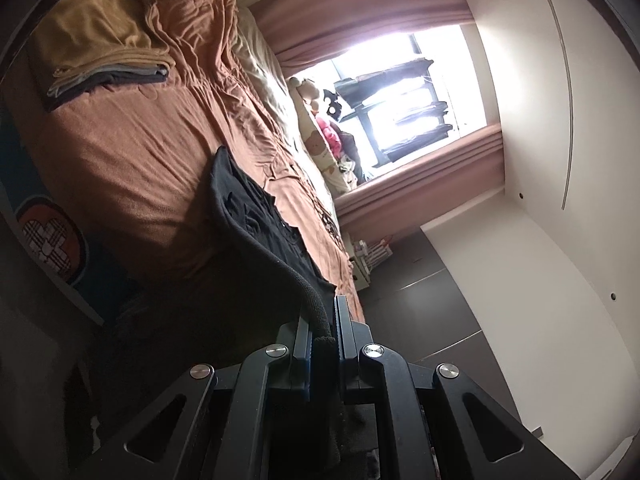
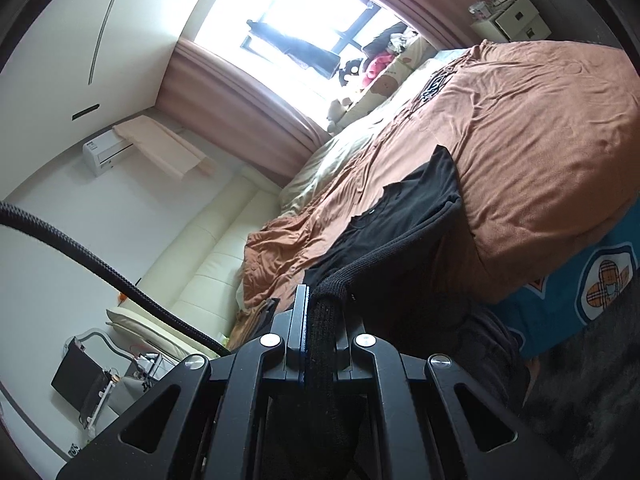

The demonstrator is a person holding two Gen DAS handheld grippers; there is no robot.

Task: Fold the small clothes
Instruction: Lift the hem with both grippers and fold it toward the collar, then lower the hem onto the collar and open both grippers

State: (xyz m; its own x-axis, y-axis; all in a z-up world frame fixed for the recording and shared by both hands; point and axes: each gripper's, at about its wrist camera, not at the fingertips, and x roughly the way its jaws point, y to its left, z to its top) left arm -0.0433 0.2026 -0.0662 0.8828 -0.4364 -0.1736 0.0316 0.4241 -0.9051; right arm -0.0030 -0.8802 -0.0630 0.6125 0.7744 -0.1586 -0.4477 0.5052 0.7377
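While stretched across the rust-orange bed cover [image 1: 132, 168], black garment [image 1: 256, 208] pinched at both ends. Left claw [image 1: 322, 320] clamped tight on its ribbed hem, fabric trailing away over the bed. Folded stack of clothes [image 1: 108, 56] sitting further back, well apart. Right claw [image 2: 324, 312] likewise squeezed shut on the other ribbed edge.

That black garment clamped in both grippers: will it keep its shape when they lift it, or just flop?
Probably flop. The black garment sags and creases between the left gripper and right gripper, so it looks limp. Its ribbed edge bunches thinly between shut jaws, which suggests light, soft knit. It drapes over the brown bedspread, so it likely drags rather than slides freely.
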